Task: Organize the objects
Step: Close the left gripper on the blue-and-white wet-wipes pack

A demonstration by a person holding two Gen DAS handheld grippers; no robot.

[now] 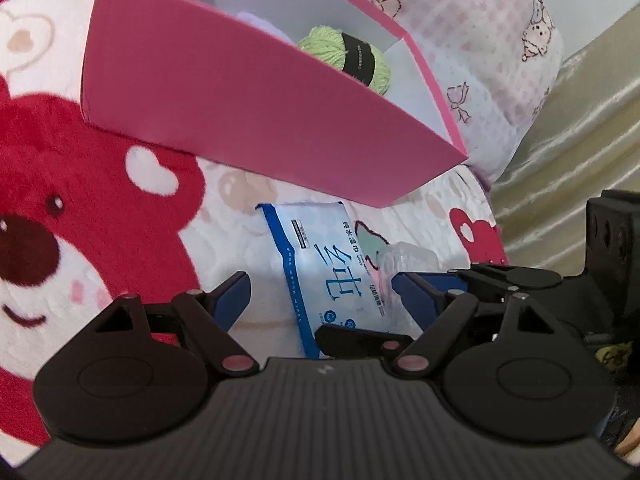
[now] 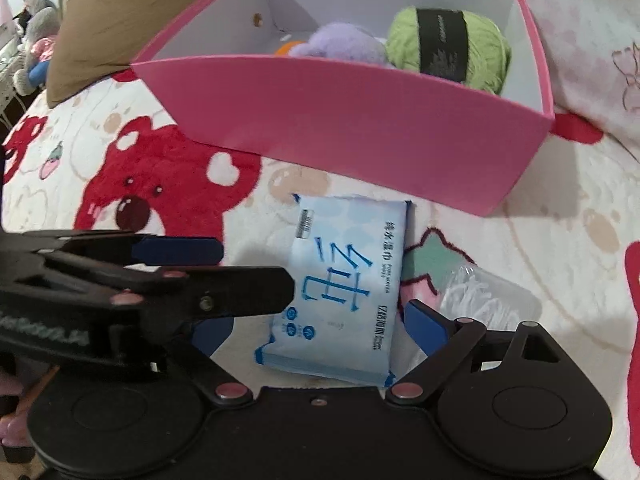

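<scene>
A blue-and-white pack of wet wipes (image 2: 340, 288) lies flat on a plush bear-print blanket (image 2: 168, 184), just in front of the near wall of an open pink box (image 2: 360, 120) and apart from it. Both hand-held grippers bracket the pack: the right gripper (image 2: 316, 328) has its blue-tipped fingers spread wide to either side of the pack's near end, holding nothing, while the left gripper (image 1: 320, 292) likewise stands wide open over the pack (image 1: 332, 276), empty. Seen from the right wrist, the left gripper reaches in from the left, one black finger overlapping the pack's left edge; whether it touches cannot be told.

Just right of the pack, beside the right gripper's right-hand finger (image 2: 424, 324), sits a clear plastic packet of white contents (image 2: 484, 296), lying on the blanket. Inside the pink box rest a ball of green yarn (image 2: 448, 48) with a black band, a lilac plush toy (image 2: 344, 44) touching it on its left, and something orange (image 2: 290, 47) mostly hidden behind the toy.

Beyond the box lie a pale pink checked quilt (image 1: 480, 40) and a brown cushion (image 2: 104, 20); a gold satin fabric (image 1: 580, 128) shows at the right in the left wrist view.
</scene>
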